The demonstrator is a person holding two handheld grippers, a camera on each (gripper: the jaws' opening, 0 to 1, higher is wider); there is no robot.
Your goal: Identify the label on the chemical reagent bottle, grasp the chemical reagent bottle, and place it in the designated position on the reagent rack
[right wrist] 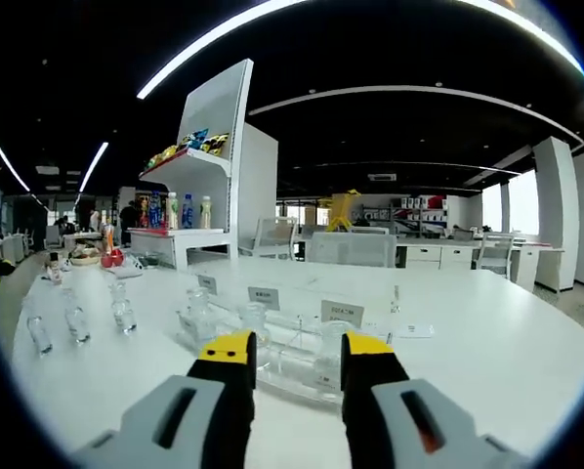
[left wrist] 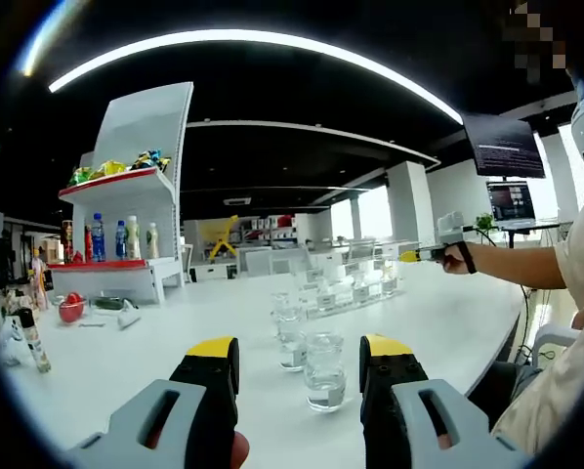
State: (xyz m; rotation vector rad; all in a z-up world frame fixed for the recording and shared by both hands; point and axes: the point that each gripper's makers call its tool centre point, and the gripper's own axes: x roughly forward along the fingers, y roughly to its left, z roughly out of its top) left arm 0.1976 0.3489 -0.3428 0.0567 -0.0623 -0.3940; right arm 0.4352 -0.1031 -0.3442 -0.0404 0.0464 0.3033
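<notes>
Two grippers over one long white table (left wrist: 165, 332); at its far left a white display shelf (left wrist: 136, 195) carries snack bags on top and drink bottles on a red ledge; a person's forearm enters the left gripper view from the right, hand (left wrist: 458, 256) around the right gripper (left wrist: 409, 256), whose yellow tips reach toward the rack.

Clear acrylic reagent rack (right wrist: 282, 342) sits mid-table with three small white label cards (right wrist: 342, 313) standing along it, text too small to read; in the right gripper view it lies just beyond the jaws.

Clear glass reagent bottles (left wrist: 324, 371) stand loose on the table; in the left gripper view two sit near, between and just past the jaws, untouched; three more stand left of the rack (right wrist: 77, 322).

Left gripper (left wrist: 302, 366): jaws apart, nothing between them. Right gripper: jaws apart, nothing held; rack visible through the gap.
</notes>
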